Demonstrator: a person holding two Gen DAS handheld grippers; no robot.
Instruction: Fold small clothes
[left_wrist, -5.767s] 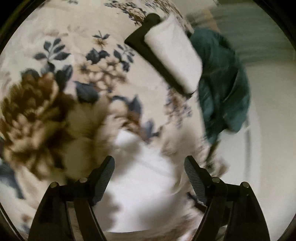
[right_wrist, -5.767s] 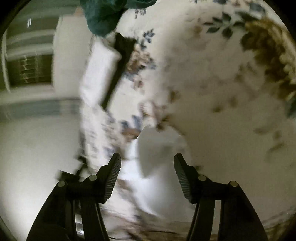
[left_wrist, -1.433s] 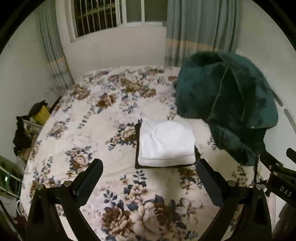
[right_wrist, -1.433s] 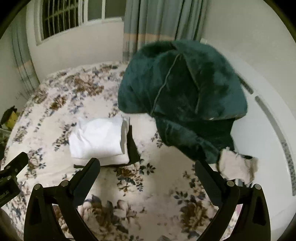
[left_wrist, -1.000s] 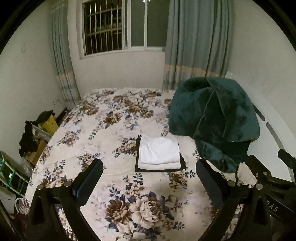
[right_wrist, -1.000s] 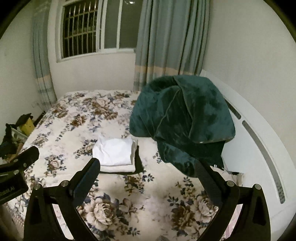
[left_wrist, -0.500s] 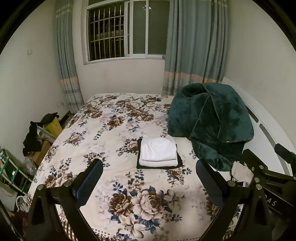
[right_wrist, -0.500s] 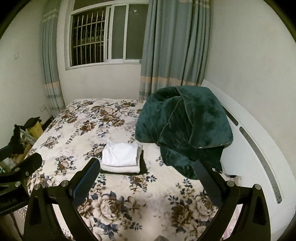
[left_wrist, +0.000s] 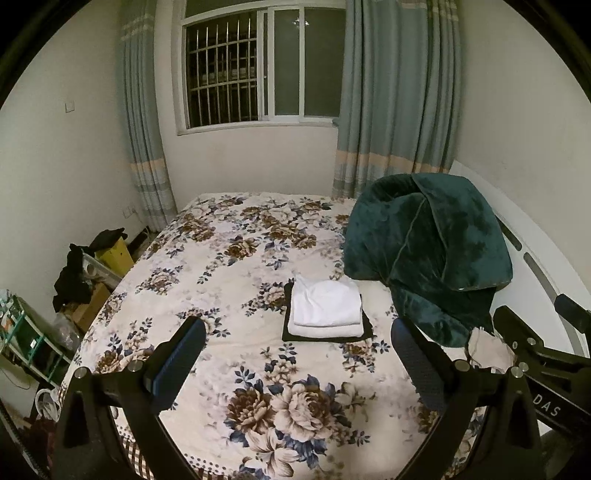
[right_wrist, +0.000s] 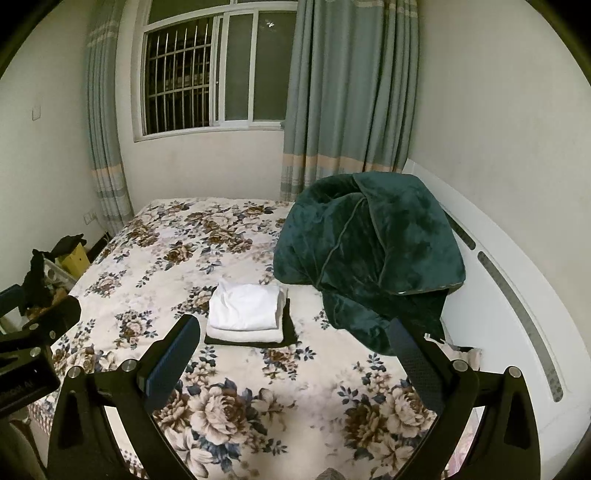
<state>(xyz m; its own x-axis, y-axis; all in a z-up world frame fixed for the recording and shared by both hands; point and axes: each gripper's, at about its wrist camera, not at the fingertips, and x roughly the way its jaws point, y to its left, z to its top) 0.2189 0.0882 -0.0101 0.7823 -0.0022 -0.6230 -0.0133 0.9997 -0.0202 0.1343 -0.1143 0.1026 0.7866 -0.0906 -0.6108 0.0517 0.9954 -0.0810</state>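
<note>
A stack of folded clothes lies on the flowered bed (left_wrist: 229, 280): two folded white garments (left_wrist: 325, 306) on a folded black one (left_wrist: 325, 338). It also shows in the right wrist view (right_wrist: 245, 312) on the bed (right_wrist: 177, 258). My left gripper (left_wrist: 295, 363) is open and empty, held well back from the stack near the bed's foot. My right gripper (right_wrist: 291, 360) is open and empty, likewise held back and high. Part of the right gripper's body shows at the right edge of the left wrist view (left_wrist: 535, 354).
A dark green plush blanket (left_wrist: 428, 251) is heaped at the bed's right by the white headboard (right_wrist: 517, 314). A small crumpled pale cloth (left_wrist: 487, 350) lies below it. Boxes and dark clothing (left_wrist: 85, 273) crowd the floor left of the bed. Window and curtains (left_wrist: 399, 110) stand behind.
Both grippers have pulled back and up from the bed, wide open. The view widened from the stack up close to the whole room. The stack has not moved.
</note>
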